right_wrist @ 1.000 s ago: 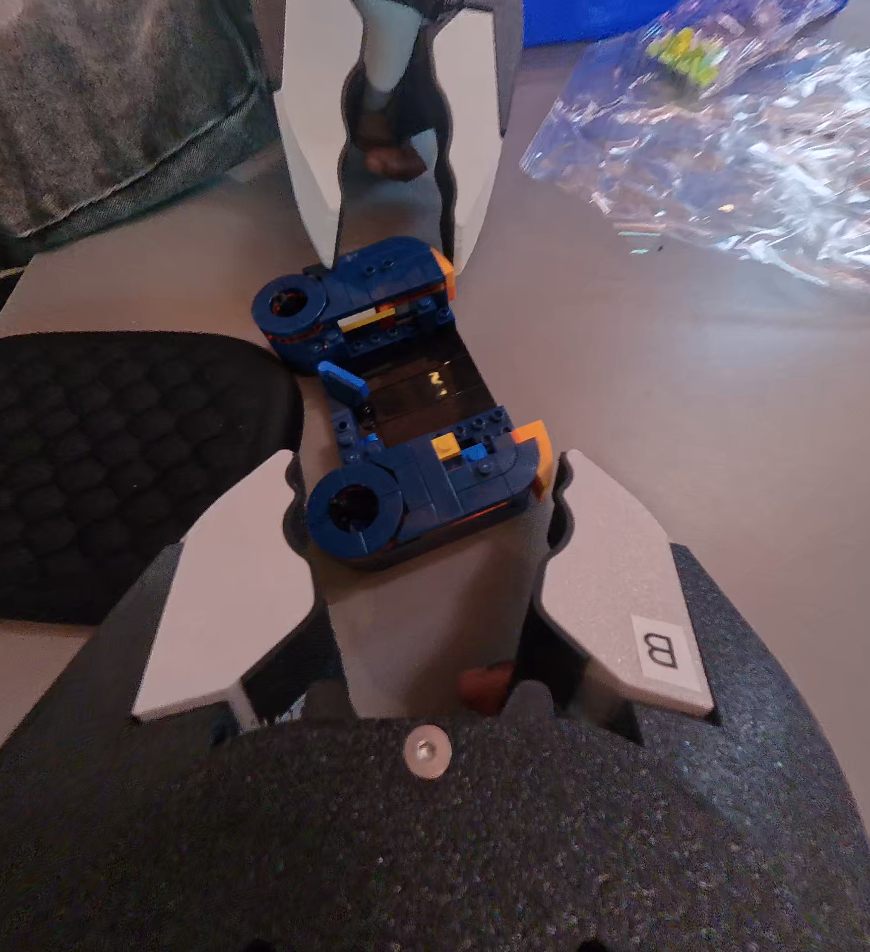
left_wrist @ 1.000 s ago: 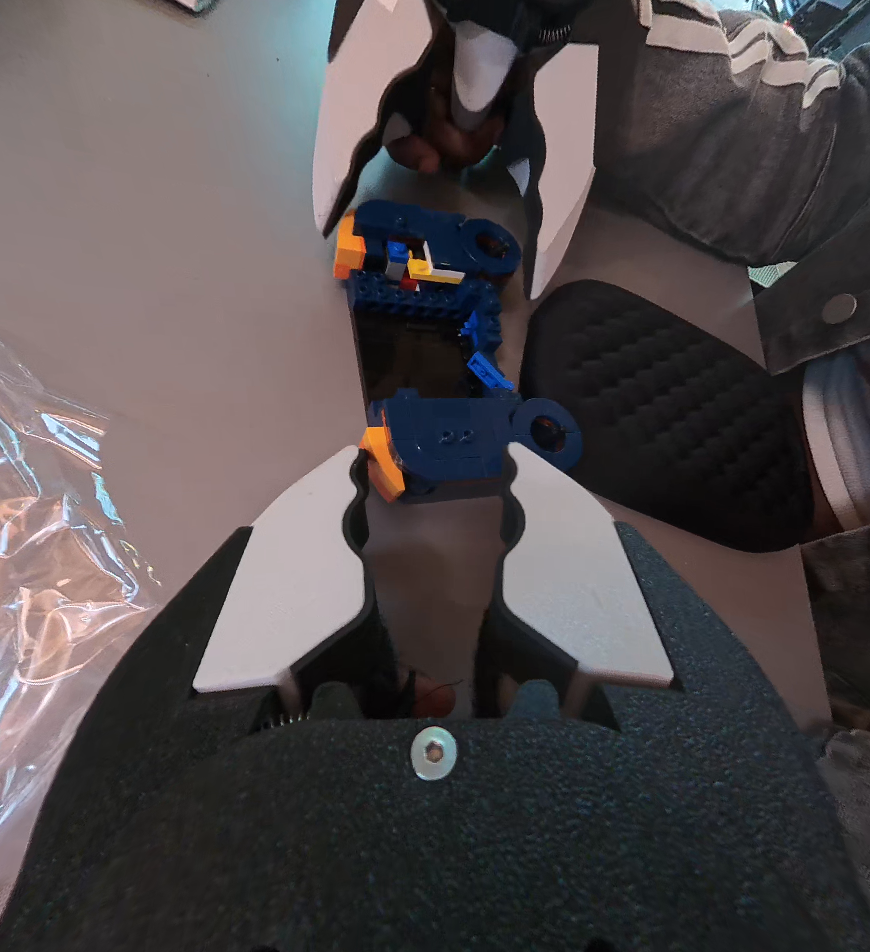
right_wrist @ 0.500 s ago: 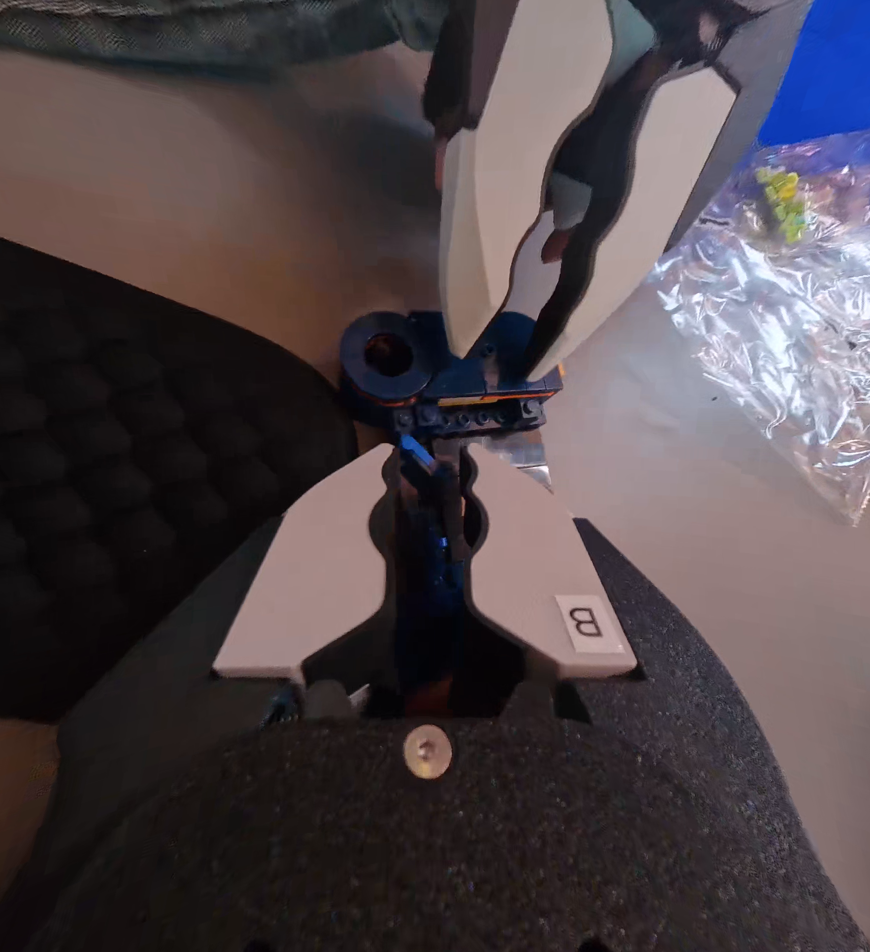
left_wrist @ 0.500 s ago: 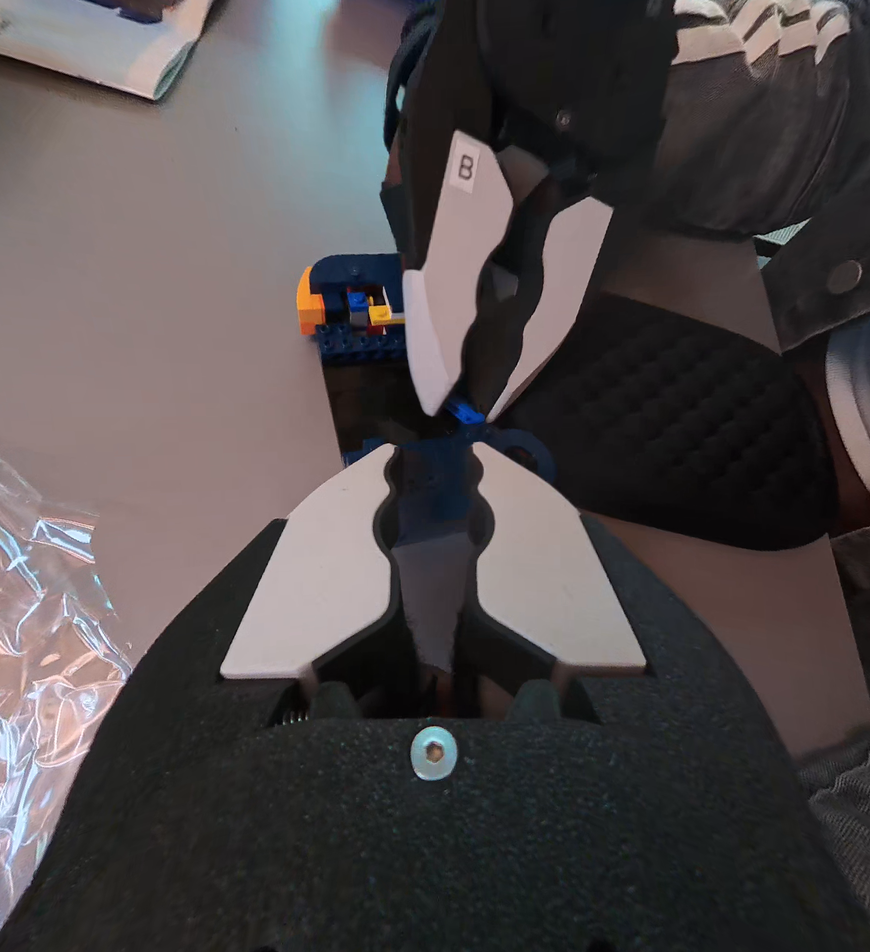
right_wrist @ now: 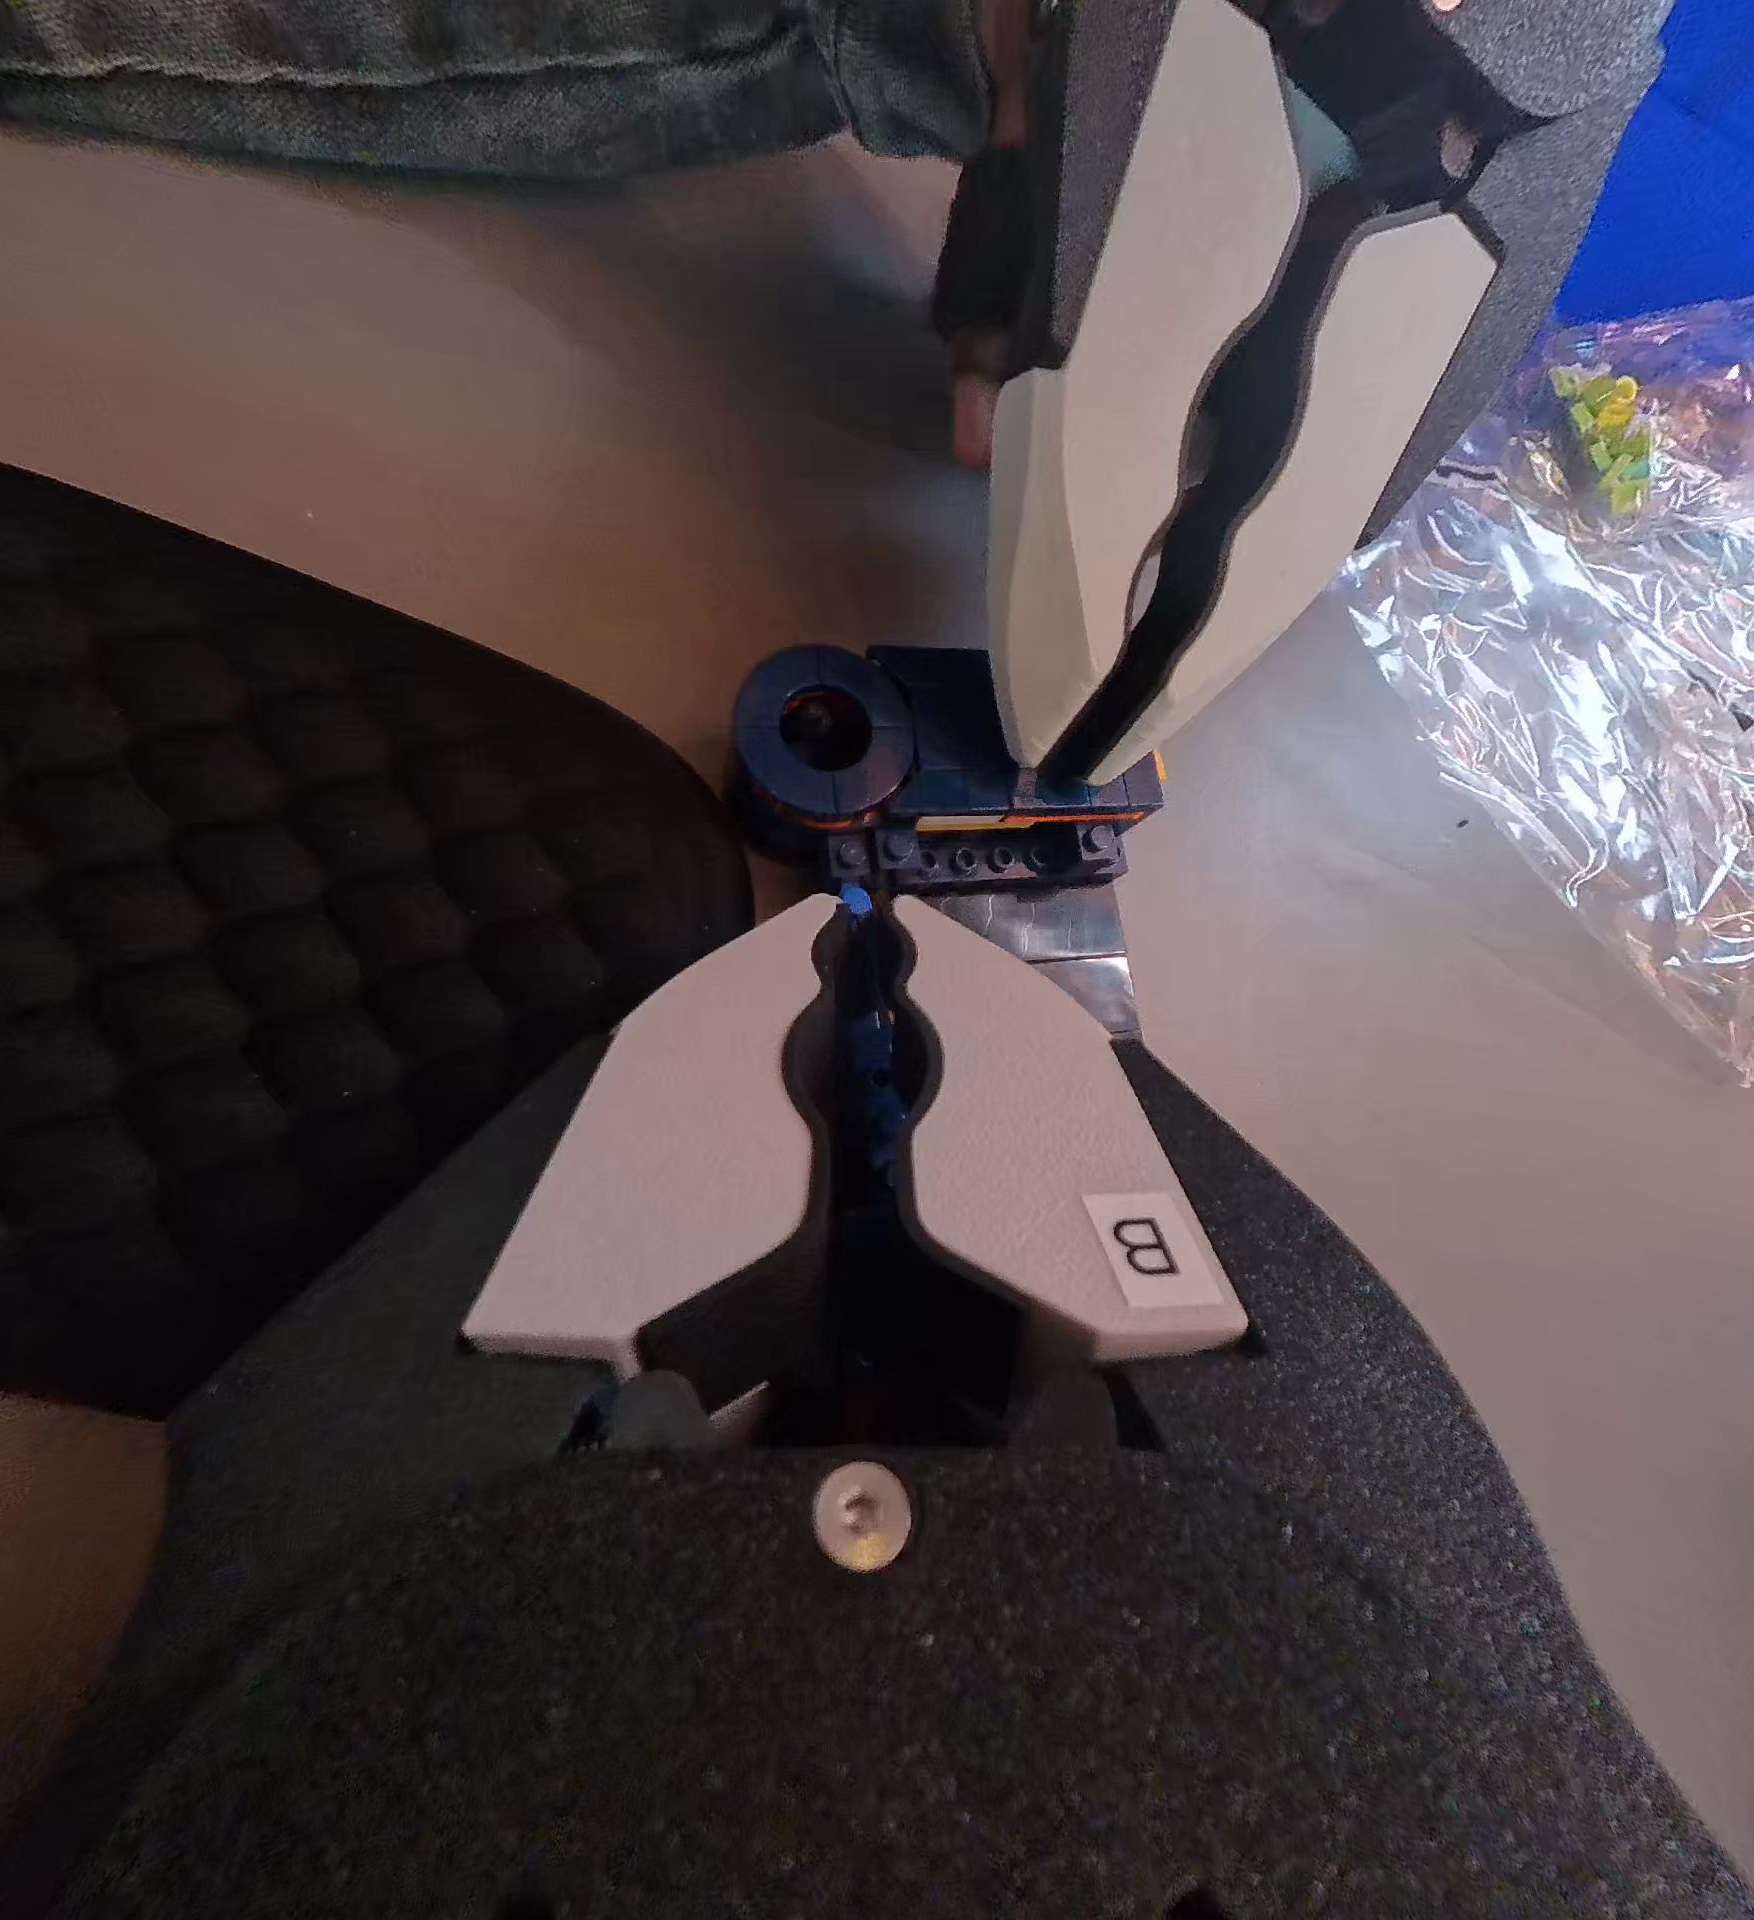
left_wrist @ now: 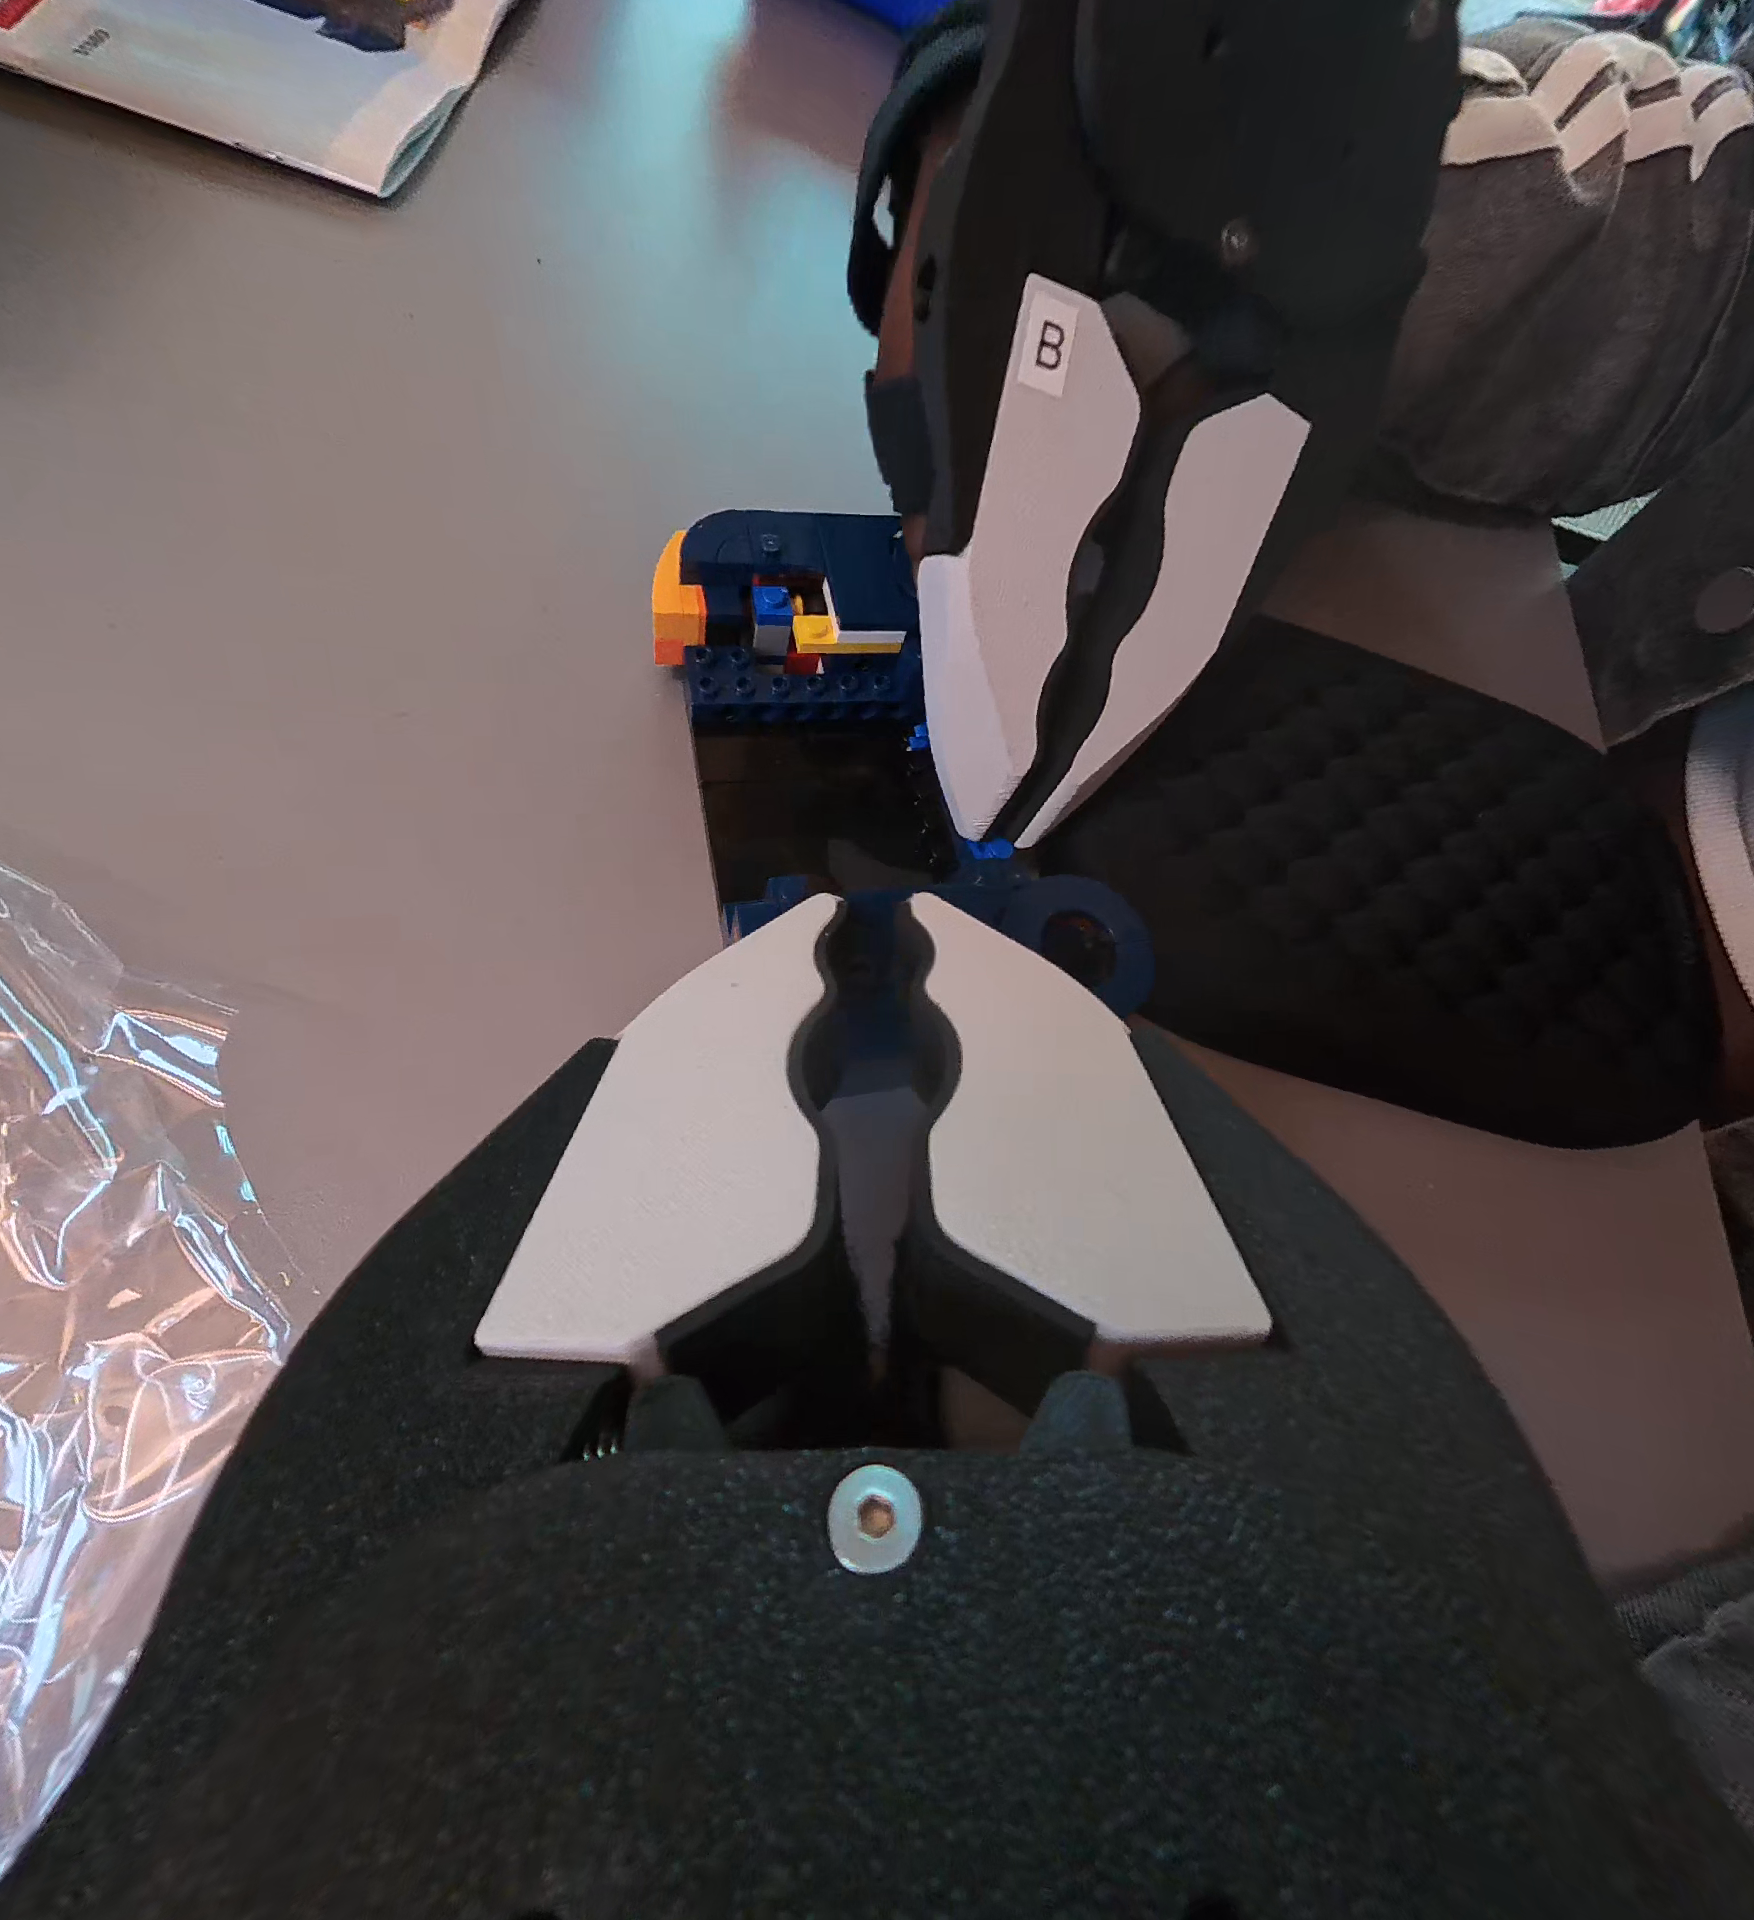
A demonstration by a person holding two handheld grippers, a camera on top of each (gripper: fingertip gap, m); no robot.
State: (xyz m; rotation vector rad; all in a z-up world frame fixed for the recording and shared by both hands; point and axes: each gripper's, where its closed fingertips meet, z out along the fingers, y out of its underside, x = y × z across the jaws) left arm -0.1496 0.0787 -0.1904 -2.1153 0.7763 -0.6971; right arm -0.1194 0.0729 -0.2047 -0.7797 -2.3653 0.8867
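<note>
both tongs closed in | left tongs (left_wrist: pixel 878 914) clamp brick model (left_wrist: pixel 800 665) near end | right tongs (right_wrist: pixel 862 914) pinch blue piece (right_wrist: pixel 855 902)

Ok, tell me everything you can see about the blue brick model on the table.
The blue brick model is dark blue studded plastic with orange corners, a glossy black middle panel and a round ring at one end. It lies flat on the grey table, beside a black pad. Left claw and right claw each pinch it.
</note>
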